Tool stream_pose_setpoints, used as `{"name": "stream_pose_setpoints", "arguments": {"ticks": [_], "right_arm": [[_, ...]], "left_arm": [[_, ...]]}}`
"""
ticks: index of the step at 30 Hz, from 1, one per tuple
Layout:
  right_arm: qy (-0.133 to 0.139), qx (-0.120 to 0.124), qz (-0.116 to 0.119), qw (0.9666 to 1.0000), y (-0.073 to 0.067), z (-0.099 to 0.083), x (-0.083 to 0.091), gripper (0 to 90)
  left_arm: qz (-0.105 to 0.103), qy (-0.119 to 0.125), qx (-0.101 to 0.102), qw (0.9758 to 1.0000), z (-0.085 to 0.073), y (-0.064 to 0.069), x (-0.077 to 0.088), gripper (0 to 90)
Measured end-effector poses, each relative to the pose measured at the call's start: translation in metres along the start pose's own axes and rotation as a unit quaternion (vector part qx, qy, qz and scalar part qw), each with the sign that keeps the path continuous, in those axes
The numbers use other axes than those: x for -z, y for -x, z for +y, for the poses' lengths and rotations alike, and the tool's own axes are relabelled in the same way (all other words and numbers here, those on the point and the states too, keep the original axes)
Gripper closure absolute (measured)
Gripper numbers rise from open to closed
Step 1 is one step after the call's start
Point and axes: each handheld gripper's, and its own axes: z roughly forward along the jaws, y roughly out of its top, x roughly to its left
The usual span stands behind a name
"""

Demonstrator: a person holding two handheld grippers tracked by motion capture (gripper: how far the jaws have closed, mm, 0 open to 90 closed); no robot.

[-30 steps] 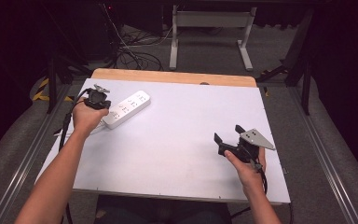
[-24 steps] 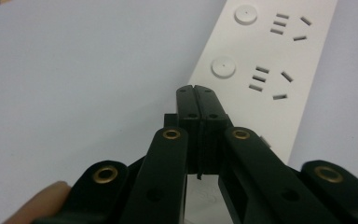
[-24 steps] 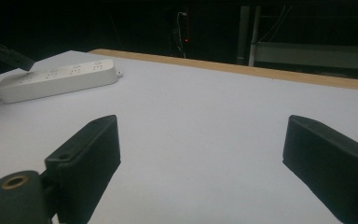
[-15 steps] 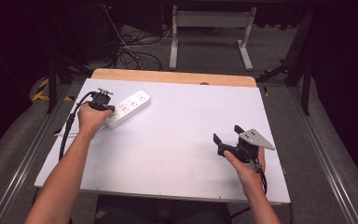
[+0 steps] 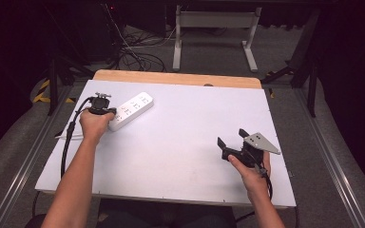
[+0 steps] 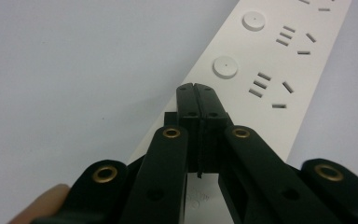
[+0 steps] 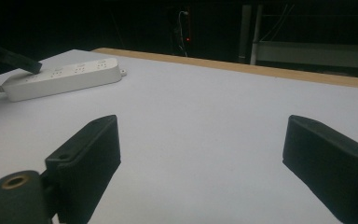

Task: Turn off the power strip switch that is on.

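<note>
The white table (image 5: 180, 137) carries a single object, a white power strip (image 5: 129, 110), which lies at an angle near the far left corner, its cord running off toward the left edge. Over the past second the person's left arm has reached a little farther forward, so the left gripper (image 5: 101, 105) that hovered at the strip's near end now sits right on it; the strip itself has not shifted, and the right gripper (image 5: 232, 143) has stayed in the same place near the front right of the table, well apart from the strip. That suggests the work has moved from approach to contact: most likely a press on one of the strip's round switch buttons or a nudge of its body, though which cannot be told yet. In the left gripper view the jaws are closed flat against each other with nothing between them, and their joined tip (image 6: 196, 89) rests on or just above the strip's top face, just beside the nearest round button (image 6: 225, 67); whether it truly touches is hard to say. In the right gripper view the jaws stand wide apart, holding nothing, with bare table between them and the strip far off.
</note>
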Motion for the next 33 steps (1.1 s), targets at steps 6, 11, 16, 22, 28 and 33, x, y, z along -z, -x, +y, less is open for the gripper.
{"name": "stream_pose_setpoints", "arguments": {"ticks": [6,11,16,22,28,33], "right_arm": [[0.000,0.000,0.002,1.0000,0.0010,0.0001,0.0019,11.6],[-0.003,0.000,0.002,1.0000,0.0013,0.0000,0.0003,11.5],[-0.006,0.002,0.003,1.0000,-0.0002,0.0000,-0.0016,11.6],[-0.005,0.001,0.003,1.0000,0.0005,0.0001,-0.0011,11.5],[-0.006,0.001,0.005,1.0000,0.0007,0.0005,-0.0014,11.5],[-0.005,0.002,0.006,1.0000,-0.0013,0.0007,0.0002,11.5]], "left_arm": [[0.007,0.003,0.007,0.9999,-0.0009,0.0024,-0.0002,90.0],[-0.002,0.005,0.015,0.9999,-0.0017,-0.0004,-0.0001,90.0],[0.001,0.011,0.020,0.9997,-0.0030,0.0005,-0.0003,90.0],[-0.005,0.012,0.018,0.9998,-0.0045,-0.0003,0.0016,90.0],[0.002,-0.001,0.014,0.9999,-0.0034,-0.0023,0.0044,90.0],[-0.001,0.000,0.019,0.9998,-0.0028,-0.0037,0.0042,90.0]]}}
